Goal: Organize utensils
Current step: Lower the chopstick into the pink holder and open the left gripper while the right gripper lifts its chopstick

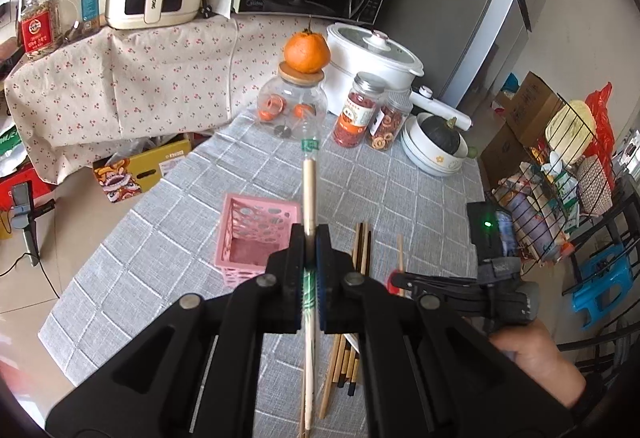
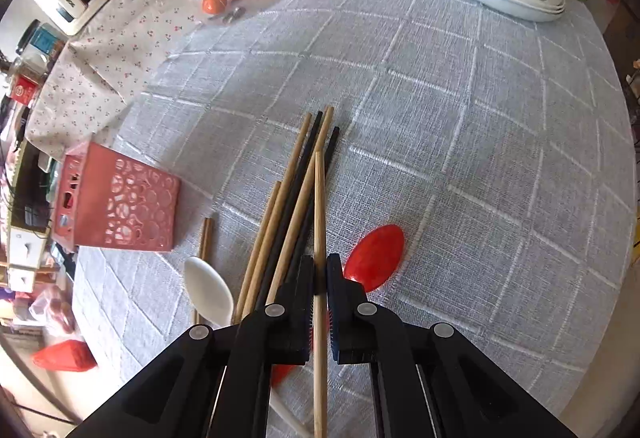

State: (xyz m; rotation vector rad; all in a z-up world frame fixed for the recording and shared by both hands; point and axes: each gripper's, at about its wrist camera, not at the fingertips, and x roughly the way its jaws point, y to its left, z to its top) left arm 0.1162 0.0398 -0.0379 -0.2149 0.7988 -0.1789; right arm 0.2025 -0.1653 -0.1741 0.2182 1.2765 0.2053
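Observation:
My left gripper (image 1: pixel 310 234) is shut on a pale wooden chopstick in a clear sleeve with green print (image 1: pixel 309 190), held above the table beside the pink perforated basket (image 1: pixel 256 234). My right gripper (image 2: pixel 320 266) is shut on a single bare wooden chopstick (image 2: pixel 319 198) and points steeply down at the grey checked tablecloth (image 2: pixel 480 158). Left of that stick lies a loose bundle of wooden and black chopsticks (image 2: pixel 292 190). A red spoon (image 2: pixel 376 258) rests just right of the fingers, and a white spoon (image 2: pixel 208 290) to the left. The pink basket (image 2: pixel 120 198) stands further left.
At the table's far side stand a glass jar (image 1: pixel 292 106) topped by an orange, two food jars (image 1: pixel 360 114), a white pot (image 1: pixel 372 54) and stacked bowls holding a dark squash (image 1: pixel 436 146). A wire rack (image 1: pixel 560 178) and blue stool (image 1: pixel 600 286) stand right.

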